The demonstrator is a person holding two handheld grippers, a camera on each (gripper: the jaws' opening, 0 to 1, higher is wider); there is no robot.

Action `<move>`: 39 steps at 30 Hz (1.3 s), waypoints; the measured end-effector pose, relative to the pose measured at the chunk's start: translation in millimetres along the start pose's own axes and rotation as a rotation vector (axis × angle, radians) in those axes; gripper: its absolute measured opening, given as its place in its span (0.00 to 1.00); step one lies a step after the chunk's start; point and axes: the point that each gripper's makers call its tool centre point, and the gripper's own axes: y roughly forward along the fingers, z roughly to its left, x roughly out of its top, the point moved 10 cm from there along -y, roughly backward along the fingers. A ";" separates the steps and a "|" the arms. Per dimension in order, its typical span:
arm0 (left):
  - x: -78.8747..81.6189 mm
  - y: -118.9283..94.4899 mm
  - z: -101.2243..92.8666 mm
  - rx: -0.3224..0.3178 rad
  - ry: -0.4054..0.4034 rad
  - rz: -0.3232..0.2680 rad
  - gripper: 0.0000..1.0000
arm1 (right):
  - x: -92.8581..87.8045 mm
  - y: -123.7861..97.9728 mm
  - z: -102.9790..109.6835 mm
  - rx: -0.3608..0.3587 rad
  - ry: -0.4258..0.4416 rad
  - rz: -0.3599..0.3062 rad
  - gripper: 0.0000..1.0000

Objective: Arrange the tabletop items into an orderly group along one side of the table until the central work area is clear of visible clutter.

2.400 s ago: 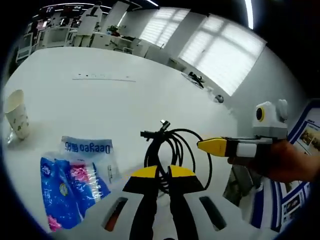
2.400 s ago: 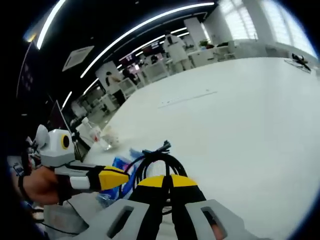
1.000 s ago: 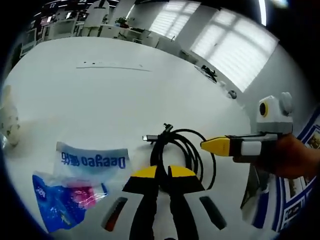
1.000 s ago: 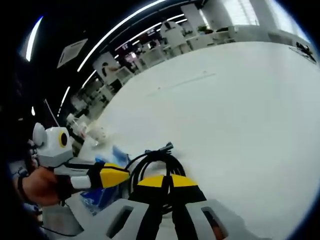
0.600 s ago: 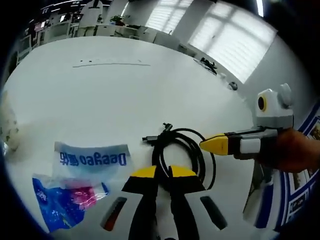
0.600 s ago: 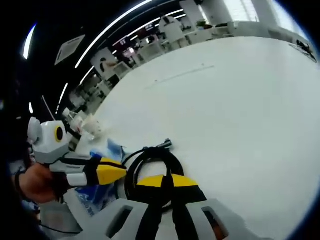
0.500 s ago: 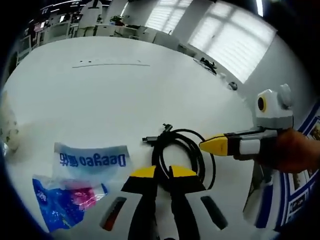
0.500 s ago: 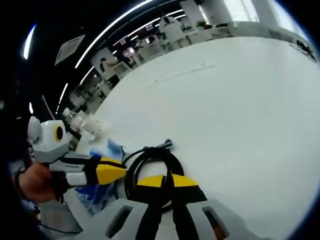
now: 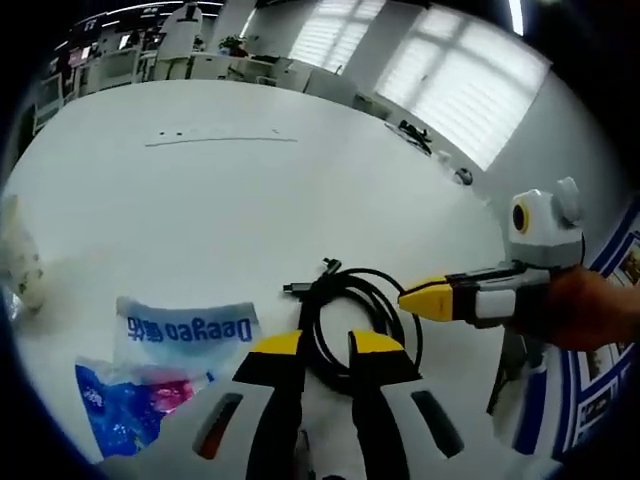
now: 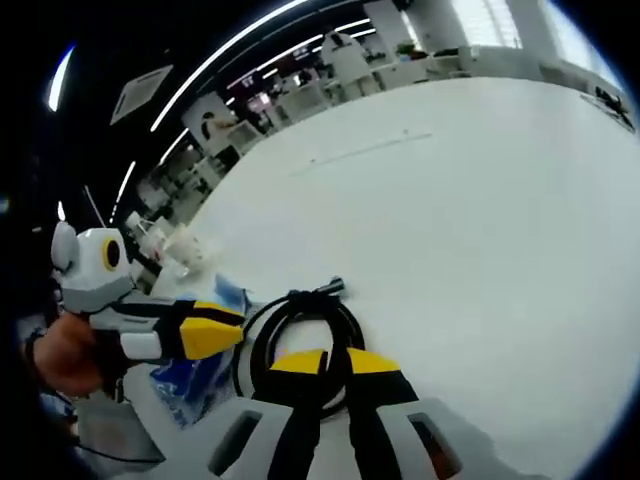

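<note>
At the bottom centre of the left gripper view, the left gripper (image 9: 325, 345) has its jaws slightly apart astride the near loop of the coiled black cable (image 9: 352, 318), not pinching it; low in the right gripper view, the right gripper (image 10: 327, 362) stands likewise, jaws parted over the same coil; a blue snack packet (image 9: 150, 385) lies lower left on the white table (image 9: 200, 200); judging by this, the cable has just been set down, and the next move calls for lifting clear
</note>
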 end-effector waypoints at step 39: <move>-14.5 -60.7 -2.3 0.091 -0.039 -0.087 0.18 | -1.2 -27.9 17.5 0.047 -0.071 -0.052 0.12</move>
